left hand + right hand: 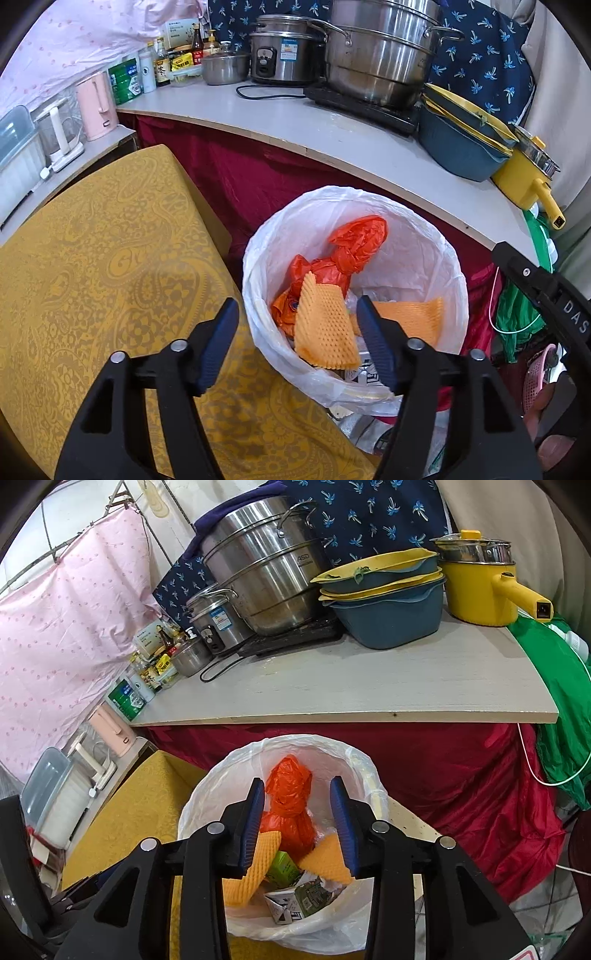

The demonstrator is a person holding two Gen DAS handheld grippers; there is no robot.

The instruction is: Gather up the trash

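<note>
A round bin lined with a white plastic bag (436, 258) stands on the floor beside a yellow patterned table (110, 277). In it lie a knotted orange plastic bag (351, 247), orange foam fruit nets (325, 328) and a crushed carton (303, 897). My left gripper (295, 314) is open and empty, above the bin's left rim. My right gripper (297, 790) is open and empty, straight above the bin (221, 775), with the orange bag (291, 805) and foam nets (255, 864) seen between its jaws. The right gripper's body shows at the right edge of the left wrist view.
A grey countertop (369, 679) over a red cloth (461, 775) carries a steel steamer pot (258, 579), rice cooker (284, 55), blue-and-yellow basins (391, 602), a yellow electric pot (480, 587) and bottles. A pink kettle (94, 107) stands left. Green cloth (561, 701) hangs right.
</note>
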